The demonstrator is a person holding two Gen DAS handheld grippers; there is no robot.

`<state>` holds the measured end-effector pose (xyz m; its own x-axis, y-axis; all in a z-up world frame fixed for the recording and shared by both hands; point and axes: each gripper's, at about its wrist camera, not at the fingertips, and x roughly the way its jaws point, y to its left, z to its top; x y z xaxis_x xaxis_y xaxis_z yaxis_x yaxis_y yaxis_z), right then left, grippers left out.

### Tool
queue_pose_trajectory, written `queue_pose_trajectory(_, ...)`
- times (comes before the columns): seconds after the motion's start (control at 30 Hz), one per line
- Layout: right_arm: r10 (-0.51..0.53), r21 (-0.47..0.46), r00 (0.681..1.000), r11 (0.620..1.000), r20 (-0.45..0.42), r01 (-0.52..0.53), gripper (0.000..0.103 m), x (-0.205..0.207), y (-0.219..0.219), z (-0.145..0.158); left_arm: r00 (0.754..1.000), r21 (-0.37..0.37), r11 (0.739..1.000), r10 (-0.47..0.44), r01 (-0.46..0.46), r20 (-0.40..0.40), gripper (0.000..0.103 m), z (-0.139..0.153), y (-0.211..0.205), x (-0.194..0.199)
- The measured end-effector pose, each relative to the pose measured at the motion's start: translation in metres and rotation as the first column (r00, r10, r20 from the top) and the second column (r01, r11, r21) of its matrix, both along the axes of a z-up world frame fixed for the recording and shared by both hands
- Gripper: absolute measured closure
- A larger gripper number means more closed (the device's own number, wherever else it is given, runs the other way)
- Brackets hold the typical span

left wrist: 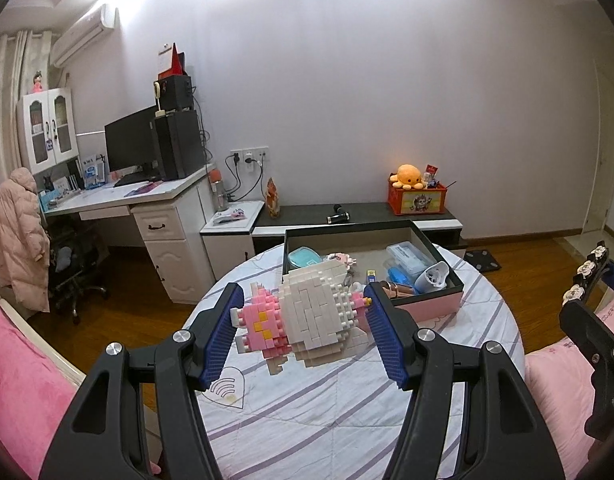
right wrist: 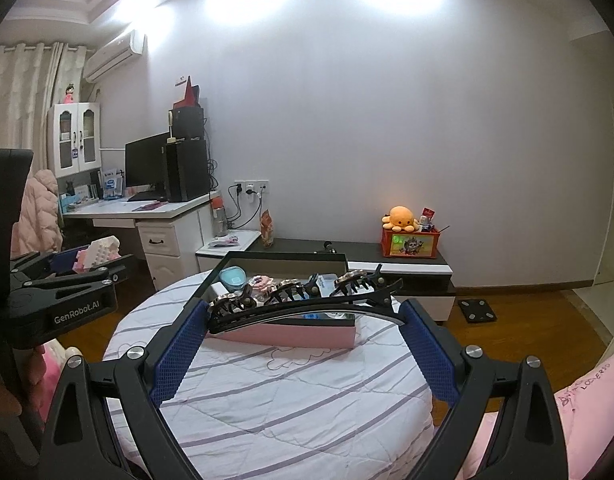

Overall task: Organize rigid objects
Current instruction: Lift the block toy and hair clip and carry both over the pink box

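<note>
My left gripper (left wrist: 303, 312) is shut on a pink and white brick-built figure (left wrist: 307, 316) and holds it in the air above the round table (left wrist: 307, 408), just in front of the pink storage box (left wrist: 435, 304). The figure also shows in the right wrist view (right wrist: 97, 256). My right gripper (right wrist: 307, 320) is shut on a long black hair clip with jewelled claws (right wrist: 303, 300), held crosswise above the box's near wall (right wrist: 291, 334). The clip's end and the right gripper show in the left wrist view (left wrist: 587, 276). The box holds several small items.
The table has a striped white cover. Pink bedding (left wrist: 23, 384) lies at the left and at the right (right wrist: 587, 408). Behind the table stand a dark low cabinet (left wrist: 359, 212) with an orange crate (left wrist: 417, 198), a white desk (left wrist: 147, 200) and an office chair (left wrist: 71, 264).
</note>
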<state>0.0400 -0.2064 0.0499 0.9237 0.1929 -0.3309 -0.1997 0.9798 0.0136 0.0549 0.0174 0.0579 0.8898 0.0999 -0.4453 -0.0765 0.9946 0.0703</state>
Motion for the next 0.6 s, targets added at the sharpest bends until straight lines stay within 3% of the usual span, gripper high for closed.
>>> queue_pose_trajectory(0.37,0.001,-0.006,1.0,1.0,-0.004,-0.001,0.007,0.015,0.002,0.0,1.0,-0.01,1.0,-0.009,0.009,-0.017,0.04,0.001,0.006,0.02)
queue_pose_trajectory(0.6,-0.007,-0.007,1.0,1.0,-0.014,0.007,0.007,0.055,0.005,0.003,0.999,0.0,1.0,-0.022,0.022,-0.037,0.039,0.001,0.009,0.066)
